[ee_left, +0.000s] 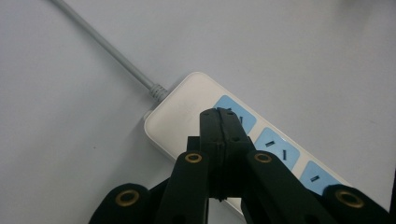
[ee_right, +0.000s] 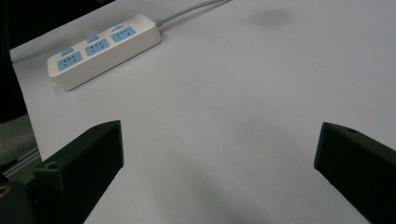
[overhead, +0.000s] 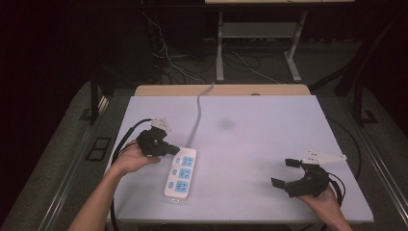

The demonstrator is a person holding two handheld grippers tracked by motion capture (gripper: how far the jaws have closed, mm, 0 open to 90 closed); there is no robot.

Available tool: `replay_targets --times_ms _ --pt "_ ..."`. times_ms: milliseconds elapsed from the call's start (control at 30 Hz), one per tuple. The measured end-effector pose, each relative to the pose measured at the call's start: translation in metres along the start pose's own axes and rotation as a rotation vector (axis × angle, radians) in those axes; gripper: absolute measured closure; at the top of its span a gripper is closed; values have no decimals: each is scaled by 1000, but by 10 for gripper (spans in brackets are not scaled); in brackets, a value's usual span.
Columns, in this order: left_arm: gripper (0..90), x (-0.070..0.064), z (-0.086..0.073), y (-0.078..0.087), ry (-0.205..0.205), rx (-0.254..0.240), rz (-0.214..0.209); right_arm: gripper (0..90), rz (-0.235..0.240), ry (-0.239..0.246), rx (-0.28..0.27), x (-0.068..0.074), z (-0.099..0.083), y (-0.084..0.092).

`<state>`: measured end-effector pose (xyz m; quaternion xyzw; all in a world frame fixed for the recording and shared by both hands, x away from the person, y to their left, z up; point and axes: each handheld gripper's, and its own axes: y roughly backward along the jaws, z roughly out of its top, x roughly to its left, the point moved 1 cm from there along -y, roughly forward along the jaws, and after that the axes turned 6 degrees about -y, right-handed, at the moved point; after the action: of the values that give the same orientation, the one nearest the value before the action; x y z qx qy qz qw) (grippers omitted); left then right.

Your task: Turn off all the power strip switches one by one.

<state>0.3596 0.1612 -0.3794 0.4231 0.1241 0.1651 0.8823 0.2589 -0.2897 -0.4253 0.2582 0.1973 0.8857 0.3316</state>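
A white power strip [overhead: 182, 174] with blue sockets lies at the left of the white table [overhead: 260, 139]. Its grey cable [overhead: 195, 122] runs off over the table's far edge. My left gripper [overhead: 173, 150] is shut with nothing between its jaws, and its tips sit over the strip's cable end. In the left gripper view the closed tips [ee_left: 221, 115] cover the first blue socket of the strip [ee_left: 180, 109], beside the cable [ee_left: 105, 49]. My right gripper [overhead: 283, 173] is open near the front right, above bare table. Its view shows the spread jaws [ee_right: 219, 140] and the strip [ee_right: 105, 49] far off.
A wooden strip [overhead: 221, 90] borders the table's far edge. Behind it stand the metal legs of another table [overhead: 220, 48] with loose cables [overhead: 168, 57] on the dark floor. A faint dark smudge [overhead: 226, 124] marks the table's middle.
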Motion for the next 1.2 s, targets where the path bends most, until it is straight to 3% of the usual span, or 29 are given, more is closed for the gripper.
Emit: replay_targets --times_ms 433,1200 --pt "890 10 -4 -11 9 26 -3 12 -1 0 2 0 0 0" --pt "890 7 -14 -31 31 61 -44 12 1 -1 12 -1 0 -1"
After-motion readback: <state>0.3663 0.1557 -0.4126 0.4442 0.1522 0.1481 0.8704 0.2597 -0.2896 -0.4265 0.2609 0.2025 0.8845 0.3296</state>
